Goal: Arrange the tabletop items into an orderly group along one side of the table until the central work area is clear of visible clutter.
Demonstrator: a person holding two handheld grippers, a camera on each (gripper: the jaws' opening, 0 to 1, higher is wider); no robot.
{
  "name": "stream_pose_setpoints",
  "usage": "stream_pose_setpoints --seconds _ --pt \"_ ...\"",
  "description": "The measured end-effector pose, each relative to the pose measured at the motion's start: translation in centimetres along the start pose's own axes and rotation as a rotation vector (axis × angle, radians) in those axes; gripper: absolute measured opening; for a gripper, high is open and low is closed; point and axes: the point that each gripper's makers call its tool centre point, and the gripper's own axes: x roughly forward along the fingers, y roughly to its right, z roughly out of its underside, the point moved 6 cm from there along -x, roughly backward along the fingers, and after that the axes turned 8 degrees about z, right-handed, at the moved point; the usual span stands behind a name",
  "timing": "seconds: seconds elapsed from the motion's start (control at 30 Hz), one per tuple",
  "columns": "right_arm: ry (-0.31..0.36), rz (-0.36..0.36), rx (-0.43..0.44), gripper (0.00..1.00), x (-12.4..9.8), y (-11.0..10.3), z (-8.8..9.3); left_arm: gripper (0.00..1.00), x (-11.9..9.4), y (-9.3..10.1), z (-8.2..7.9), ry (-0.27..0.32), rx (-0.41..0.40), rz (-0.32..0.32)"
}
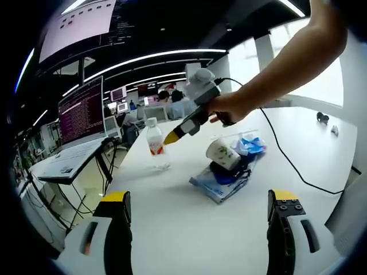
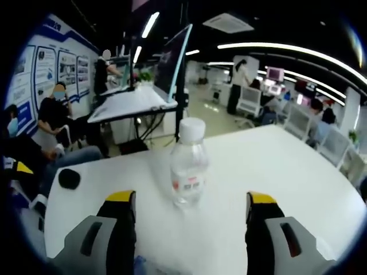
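Observation:
A clear water bottle [image 1: 155, 146] with a white cap and red label stands upright on the white table [image 1: 183, 229]. To its right a white paper cup [image 1: 222, 153] lies tipped on a blue packet [image 1: 221, 182], with crumpled blue plastic [image 1: 250, 143] behind it. My left gripper [image 1: 199, 197] is open, well short of these, with nothing between its jaws. A hand holds my right gripper [image 1: 171, 137] in the air just right of the bottle. In the right gripper view the bottle [image 2: 188, 166] stands ahead of the open right gripper [image 2: 192, 197], between the lines of its jaws.
A black cable [image 1: 287, 157] trails across the table to the right. Small dark items [image 1: 323, 117] lie far right. A small black object [image 2: 69, 179] sits near the table's left edge. Monitors on a stand [image 1: 80, 112] and seated people are beyond the table.

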Motion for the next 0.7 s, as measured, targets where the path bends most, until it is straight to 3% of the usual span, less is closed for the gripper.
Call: stream_pose_setpoints --seconds 0.3,0.7 --pt "-0.02 0.062 0.099 0.81 -2.4 1.8 2.4 1.0 0.0 0.7 -0.2 0.001 0.042 0.017" --pt "-0.054 0.119 0.172 0.79 -5.5 2.7 5.1 1.0 -0.6 1.2 -0.3 0.01 0.049 0.013"
